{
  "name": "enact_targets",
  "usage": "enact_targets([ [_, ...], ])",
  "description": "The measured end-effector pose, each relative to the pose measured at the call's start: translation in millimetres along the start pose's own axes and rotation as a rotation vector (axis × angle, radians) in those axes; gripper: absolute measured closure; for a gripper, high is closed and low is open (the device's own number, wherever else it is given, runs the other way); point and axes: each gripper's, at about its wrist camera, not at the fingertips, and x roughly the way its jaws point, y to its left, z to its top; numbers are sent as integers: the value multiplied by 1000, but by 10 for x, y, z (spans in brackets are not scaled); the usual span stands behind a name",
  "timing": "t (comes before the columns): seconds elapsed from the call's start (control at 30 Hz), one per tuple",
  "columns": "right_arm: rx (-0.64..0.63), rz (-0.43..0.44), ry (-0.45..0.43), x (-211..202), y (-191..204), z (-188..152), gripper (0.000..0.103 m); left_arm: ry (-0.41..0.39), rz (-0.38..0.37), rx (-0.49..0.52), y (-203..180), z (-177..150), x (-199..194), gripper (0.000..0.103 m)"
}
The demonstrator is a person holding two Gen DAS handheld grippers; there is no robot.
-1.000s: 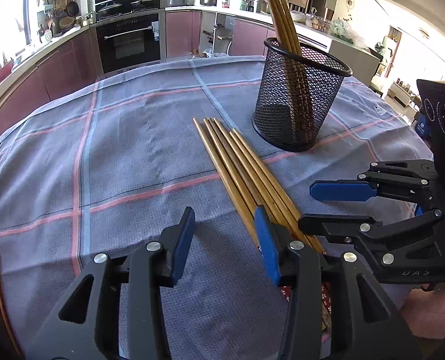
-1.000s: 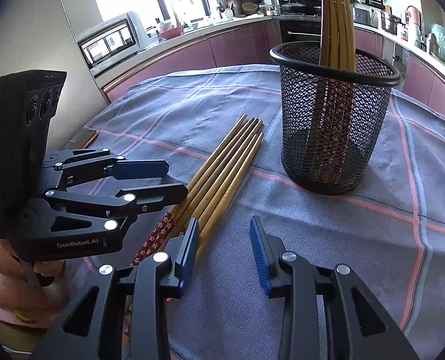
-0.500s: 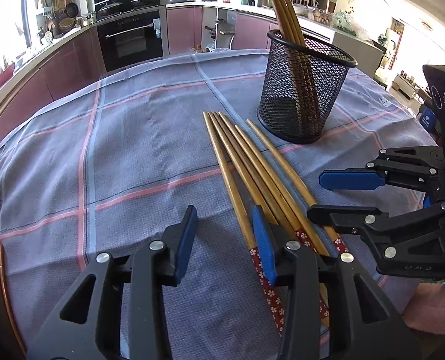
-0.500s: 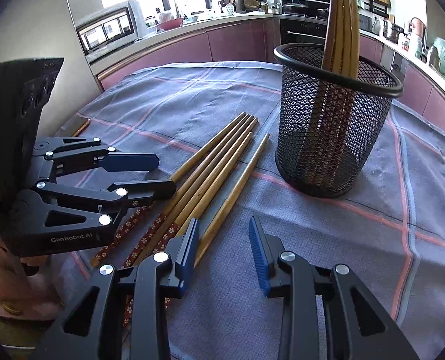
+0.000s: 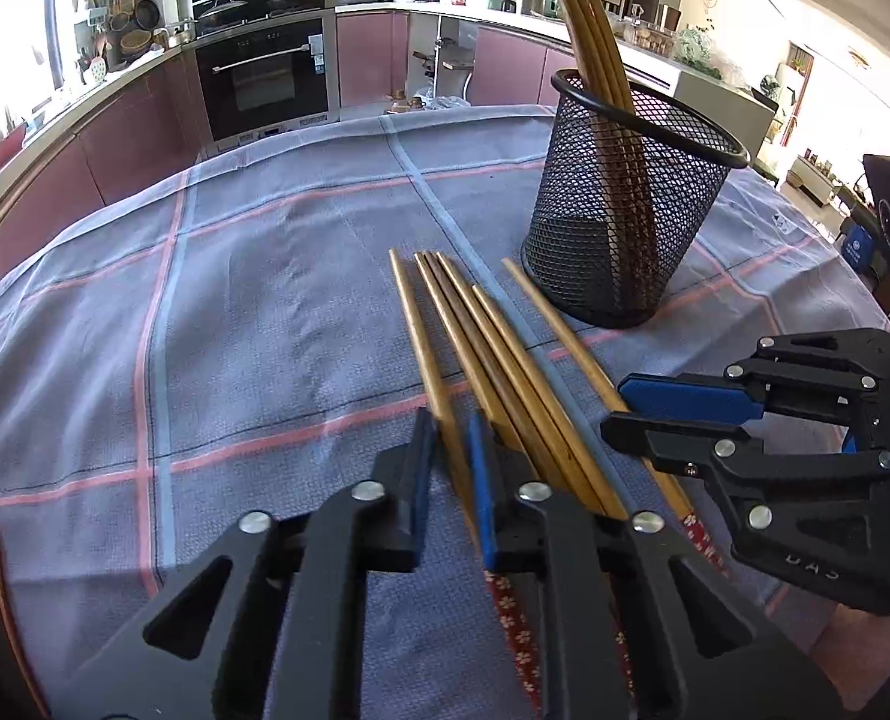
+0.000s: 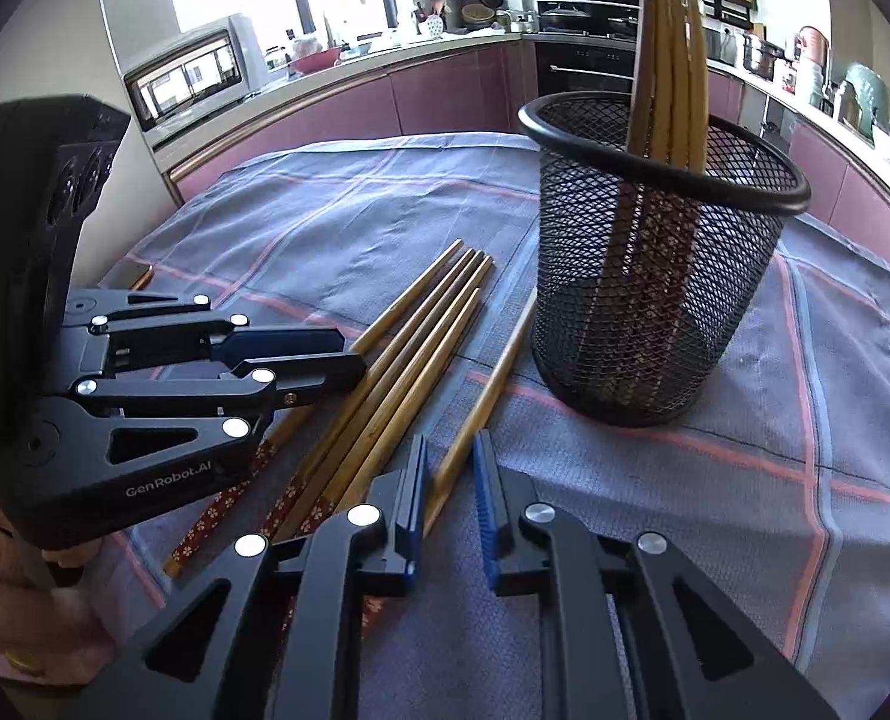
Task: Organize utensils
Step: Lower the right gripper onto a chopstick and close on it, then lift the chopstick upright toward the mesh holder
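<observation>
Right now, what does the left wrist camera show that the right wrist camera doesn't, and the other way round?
Only the left wrist view shows the left gripper narrowed around the leftmost chopstick, and a bright room with plants at far right.

Only the right wrist view shows the right gripper straddling the stray chopstick nearest the cup, the person's hand, and a toaster oven.

Both show the black mesh cup holding upright chopsticks, loose chopsticks on the plaid tablecloth, and the built-in oven.
</observation>
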Motion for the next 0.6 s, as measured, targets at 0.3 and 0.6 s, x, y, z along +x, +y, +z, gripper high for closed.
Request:
enact_targets([
  [0.3, 96, 60, -48, -127, -210, -36, 97, -25, -17, -59, 72, -75, -119, 95],
  [0.6, 43, 122, -12, -63, -91, -11, 97, -6, -59, -27, 10, -152, -151, 95],
])
